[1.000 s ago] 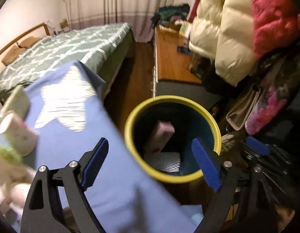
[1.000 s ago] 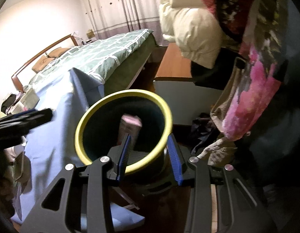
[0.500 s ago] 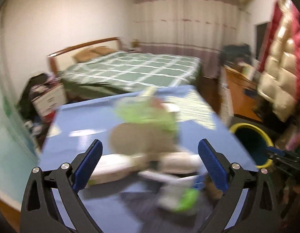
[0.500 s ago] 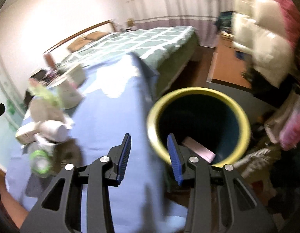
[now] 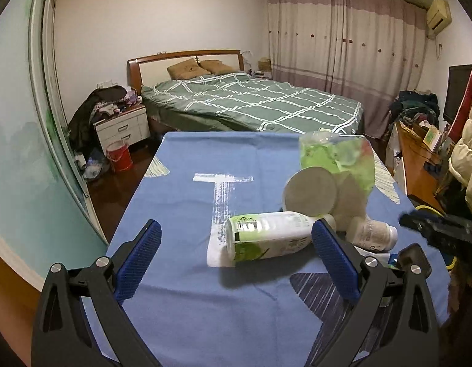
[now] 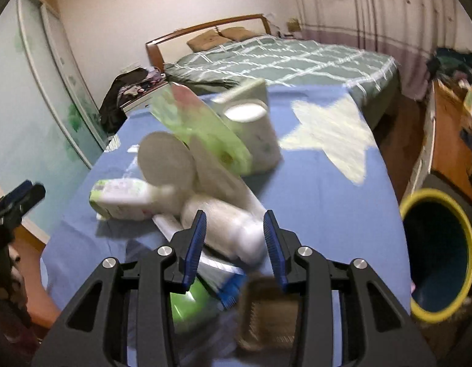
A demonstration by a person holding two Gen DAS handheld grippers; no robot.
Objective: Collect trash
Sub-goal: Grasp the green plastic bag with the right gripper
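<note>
**Reaching for the next bottle: snag risks in the pile**

Hovering over the blue worktop [image 5: 187, 305], both claws carry nothing. Left claw [image 5: 236, 255]: jaws spread wide, the green-label bottle [image 5: 266, 238] lying on its side between them toward 12 o'clock, not touched. Right claw [image 6: 234, 241]: jaws partly parted, lined up on the white bottle [image 6: 226, 223] at 12 o'clock; view blurred, contact cannot be told.

Trash pile sits mid-worktop: both bottles, round pads [image 5: 310, 191], a green bag [image 5: 340, 156], a paper cup [image 6: 254, 134], all touching or overlapping. Yellow-rimmed bin [image 6: 439, 253] stands off the worktop edge at 3 o'clock in the right view.

Risks, judged:
- Round bottle likely rolls off a narrow pinch.
- Lifting it may drag the leaning pads.
- Claws may collide, working close.
</note>
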